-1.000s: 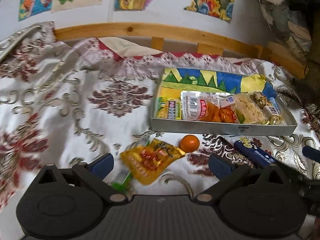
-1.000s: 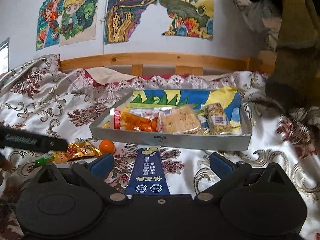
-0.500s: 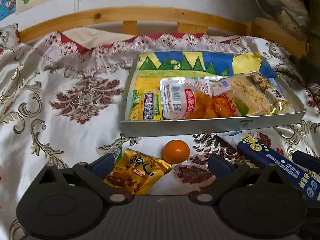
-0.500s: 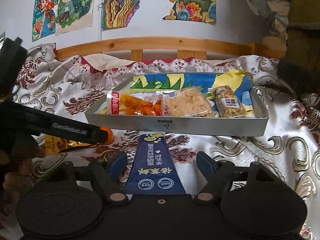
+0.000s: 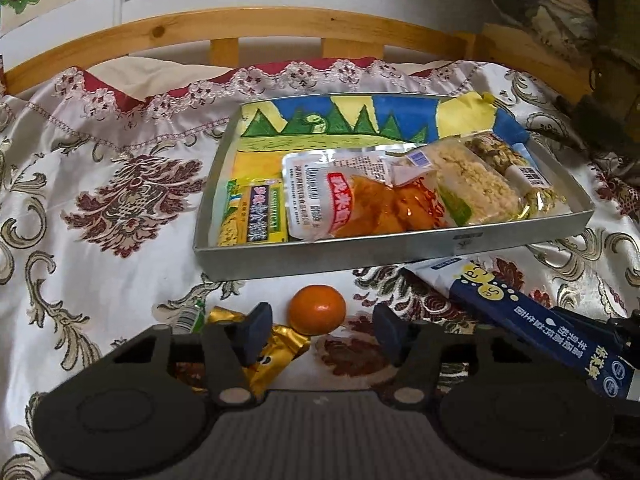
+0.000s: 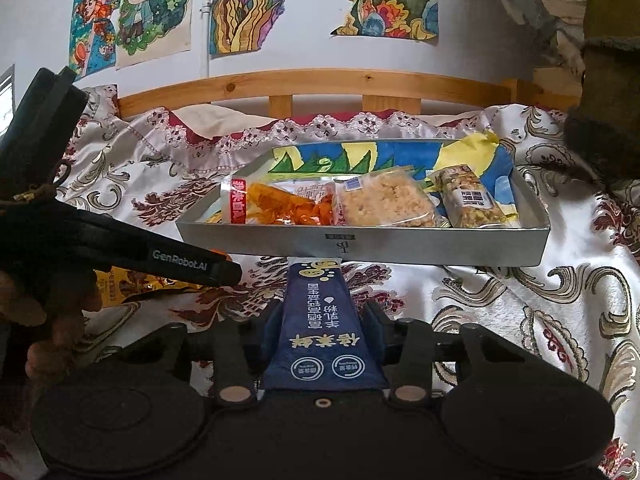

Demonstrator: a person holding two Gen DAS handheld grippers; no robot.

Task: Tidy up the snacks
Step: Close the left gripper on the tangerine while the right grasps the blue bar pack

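Observation:
A grey metal tray (image 5: pixel 400 246) on the patterned bedspread holds several snack packets; it also shows in the right wrist view (image 6: pixel 440 246). A small orange (image 5: pixel 317 309) lies in front of the tray, between the tips of my open left gripper (image 5: pixel 318 334). A gold snack packet (image 5: pixel 276 354) lies under the left finger. My right gripper (image 6: pixel 320 330) is shut on a dark blue sachet (image 6: pixel 322 320), whose far end lies at the tray's front wall. The sachet also shows in the left wrist view (image 5: pixel 532 320).
A wooden bed rail (image 5: pixel 280 28) and a wall with drawings stand behind the tray. The left gripper's black body (image 6: pixel 120 248) and the hand holding it fill the left of the right wrist view. A green wrapper (image 5: pixel 192 316) lies beside the gold packet.
My left gripper has moved forward and right, so the orange now sits between its fingertips. My right gripper's fingers have closed onto the blue sachet.

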